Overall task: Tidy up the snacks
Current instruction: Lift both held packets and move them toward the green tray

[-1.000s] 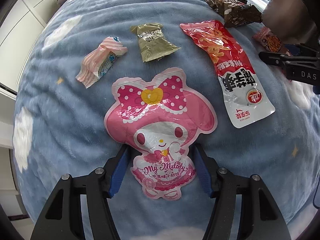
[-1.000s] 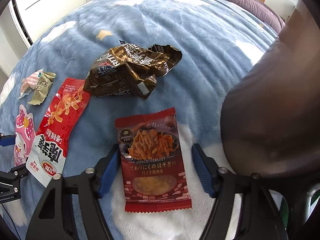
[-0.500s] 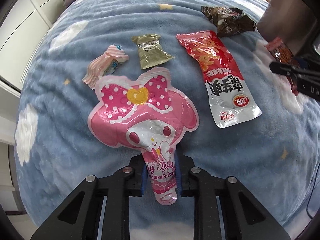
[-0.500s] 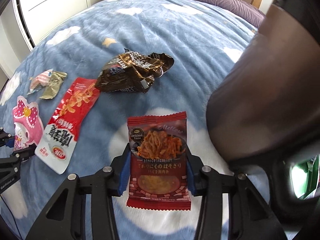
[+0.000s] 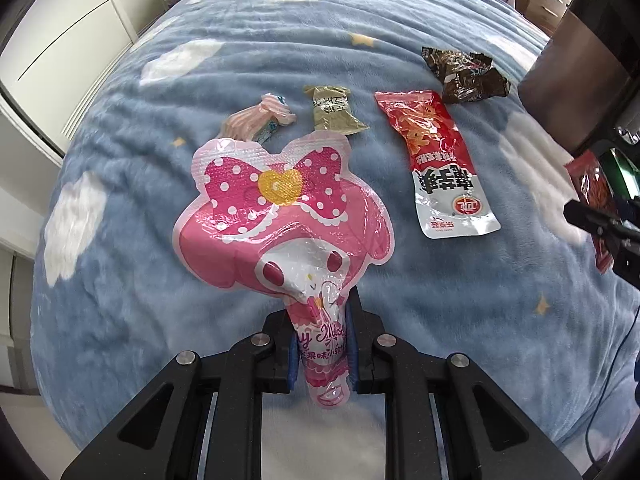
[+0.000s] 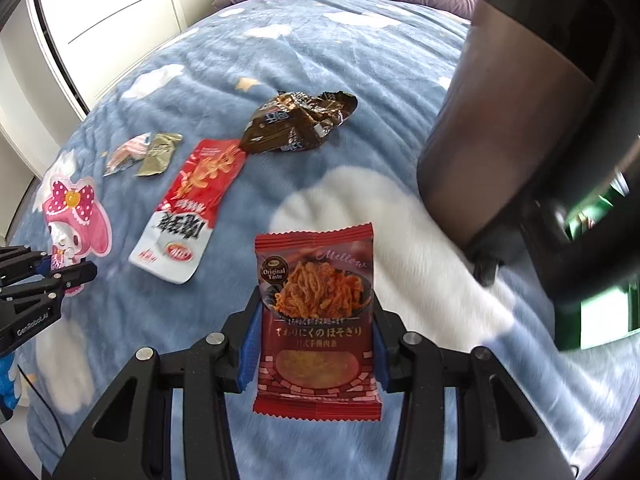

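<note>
Left tool (image 5: 322, 344): both blue-padded fingers (image 5: 291, 354) pressed against the narrow lower end of the pink My Melody pouch (image 5: 280, 216), which is pinched and creased between them. The pouch's wide bow end tilts up and away from the tool, above the blanket. Same tool seen at the left edge of the right wrist view (image 6: 60, 268), with the pouch (image 6: 76, 216) in its tips.

Right tool (image 6: 316, 344): fingers (image 6: 250, 350) closed against both side edges of the red dried-meat snack packet (image 6: 316, 320), label facing the camera, serrated bottom edge hanging below the pads. Packet is held off the bed. In the left wrist view the packet (image 5: 592, 196) shows only partly at the right edge, behind the black right tool (image 5: 600, 220).

Surface: bed with blue fleece blanket (image 5: 400, 300), white cloud and yellow star print. White wardrobe doors (image 6: 112, 20) along the left. A dark brown bin-like container (image 6: 500, 140) stands at the right, blurred; contents cannot be seen.

Loose items lying flat on the blanket, largest first:
1. Red-and-white spicy strip packet (image 5: 444, 164), long axis running away from the camera, just right of the My Melody pouch.
2. Crumpled dark brown wrapper (image 5: 464, 76), touching or just beyond the far corner of the red-and-white packet.
3. Olive-green small sachet (image 5: 332, 114), near the bow end of the pouch.
4. Pink-and-white striped candy wrapper (image 5: 256, 124), just left of the olive sachet; its near end is hidden behind the pouch.
</note>
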